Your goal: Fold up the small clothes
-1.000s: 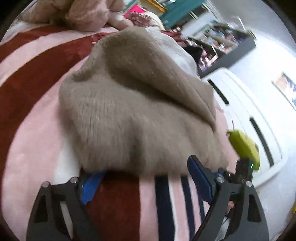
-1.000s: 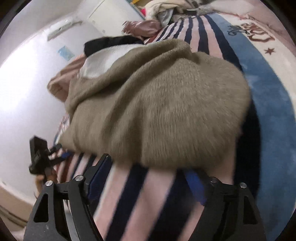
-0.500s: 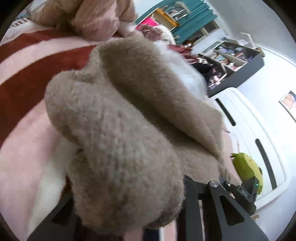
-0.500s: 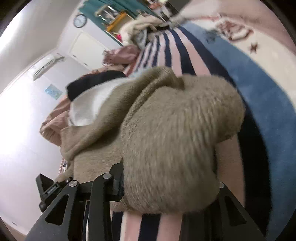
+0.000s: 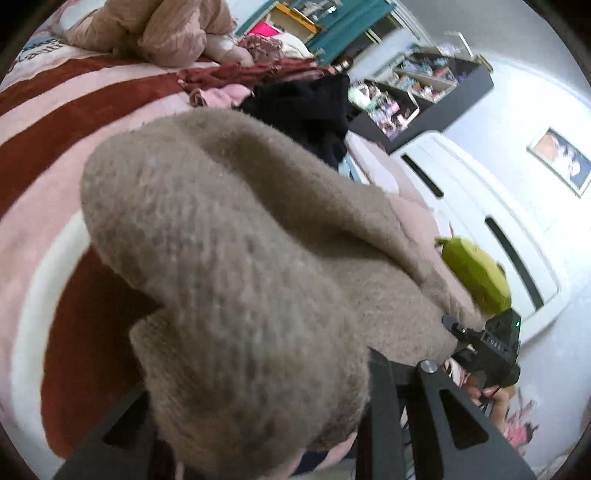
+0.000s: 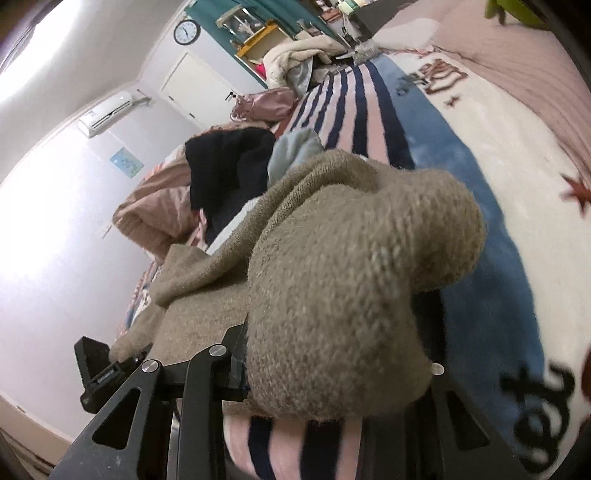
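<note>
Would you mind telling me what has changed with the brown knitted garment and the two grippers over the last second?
Both hand-held grippers, left and right, stood open at the near hem of the fuzzy brown knitted garment; their jaws have just been closing and now each pinches a bunch of it, lifted and carried forward over the rest. The striped pink blanket and the black garment behind stayed put.

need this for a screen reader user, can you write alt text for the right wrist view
A right gripper grips a bunched fold of a tan knit sweater, lifted over a striped blanket on a bed. Behind it lie a black garment and a pink pile; a wall clock hangs by a white door.
</note>
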Demonstrator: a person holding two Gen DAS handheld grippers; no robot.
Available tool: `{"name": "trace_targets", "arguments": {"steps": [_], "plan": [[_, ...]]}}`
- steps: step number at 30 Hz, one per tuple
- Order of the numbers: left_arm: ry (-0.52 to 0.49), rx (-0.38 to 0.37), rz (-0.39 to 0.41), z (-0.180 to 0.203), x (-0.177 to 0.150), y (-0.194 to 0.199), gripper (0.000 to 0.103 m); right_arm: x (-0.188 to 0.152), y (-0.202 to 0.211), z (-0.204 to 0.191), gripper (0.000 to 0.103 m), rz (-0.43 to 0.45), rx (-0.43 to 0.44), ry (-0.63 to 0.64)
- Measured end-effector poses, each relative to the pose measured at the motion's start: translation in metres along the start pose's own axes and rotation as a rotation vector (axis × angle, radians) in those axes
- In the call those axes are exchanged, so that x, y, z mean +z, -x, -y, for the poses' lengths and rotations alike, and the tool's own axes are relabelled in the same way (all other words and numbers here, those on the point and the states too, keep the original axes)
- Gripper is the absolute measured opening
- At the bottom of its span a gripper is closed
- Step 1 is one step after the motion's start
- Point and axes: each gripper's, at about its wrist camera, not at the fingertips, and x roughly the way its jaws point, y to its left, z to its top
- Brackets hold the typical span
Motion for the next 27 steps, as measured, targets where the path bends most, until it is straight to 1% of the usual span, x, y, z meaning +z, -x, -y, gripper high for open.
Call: {"name": "trace_targets", "arguments": {"steps": [2, 4, 5, 6, 7, 8, 9, 11, 13, 15, 16, 17, 18, 19, 20, 22, 23, 24, 25, 27], "plan": [[-0.024, 0.037, -0.021, 0.001, -0.007, 0.001, 0.033, -0.004, -0.004, 0.004, 0.034, -0.032, -0.016, 0.017], [-0.013, 0.049, -0.042, -0.002, -0.011, 0.007, 0.043, -0.005, -0.001, 0.007, 0.04, -0.054, -0.015, 0.022], [-0.018, 0.055, -0.048, -0.004, -0.013, 0.012, 0.046, -0.005, 0.003, 0.007, 0.041, -0.062, -0.015, 0.035], [-0.031, 0.066, -0.049, -0.005, -0.014, 0.019, 0.054, -0.006, 0.009, 0.008, 0.041, -0.069, -0.02, 0.057], [-0.056, 0.094, -0.044, -0.006, -0.016, 0.031, 0.064, -0.008, 0.018, 0.009, 0.042, -0.077, -0.026, 0.08], [-0.073, 0.113, -0.044, -0.008, -0.017, 0.04, 0.067, -0.011, 0.023, 0.01, 0.045, -0.086, -0.034, 0.096], [-0.082, 0.126, -0.043, -0.008, -0.016, 0.045, 0.07, -0.014, 0.031, 0.01, 0.045, -0.107, -0.062, 0.128], [-0.111, 0.172, -0.03, -0.012, -0.012, 0.065, 0.071, -0.018, 0.043, 0.008, 0.045, -0.143, -0.125, 0.207], [-0.138, 0.2, -0.007, -0.014, -0.004, 0.082, 0.081, -0.023, 0.057, 0.002, 0.046, -0.162, -0.169, 0.294], [-0.165, 0.194, 0.024, -0.016, 0.011, 0.097, 0.084, -0.019, 0.066, -0.001, 0.047, -0.168, -0.163, 0.331], [-0.172, 0.18, 0.032, -0.017, 0.019, 0.1, 0.084, -0.013, 0.073, -0.003, 0.047, -0.154, -0.128, 0.342], [-0.176, 0.16, 0.034, -0.018, 0.029, 0.101, 0.084, -0.007, 0.078, -0.005, 0.05, -0.133, -0.106, 0.348], [-0.179, 0.148, 0.036, -0.018, 0.036, 0.101, 0.085, 0.002, 0.081, -0.007, 0.054, -0.108, -0.086, 0.352], [-0.187, 0.134, 0.039, -0.016, 0.05, 0.097, 0.087, 0.013, 0.082, -0.011, 0.064, -0.087, -0.063, 0.364], [-0.193, 0.133, 0.041, -0.015, 0.059, 0.093, 0.087, 0.021, 0.08, -0.014, 0.069, -0.073, -0.043, 0.381], [-0.191, 0.142, 0.069, -0.016, 0.082, 0.078, 0.09, 0.045, 0.067, -0.019, 0.069, -0.056, -0.016, 0.411], [-0.18, 0.137, 0.066, -0.017, 0.091, 0.07, 0.09, 0.056, 0.058, -0.02, 0.07, -0.062, -0.005, 0.412], [-0.161, 0.124, 0.056, -0.02, 0.101, 0.061, 0.09, 0.066, 0.047, -0.024, 0.07, -0.074, 0.009, 0.412], [-0.121, 0.099, 0.041, -0.026, 0.113, 0.047, 0.09, 0.079, 0.032, -0.025, 0.07, -0.083, 0.018, 0.415], [-0.092, 0.062, 0.018, -0.029, 0.127, 0.029, 0.09, 0.095, 0.012, -0.025, 0.072, -0.101, 0.009, 0.423]]}}
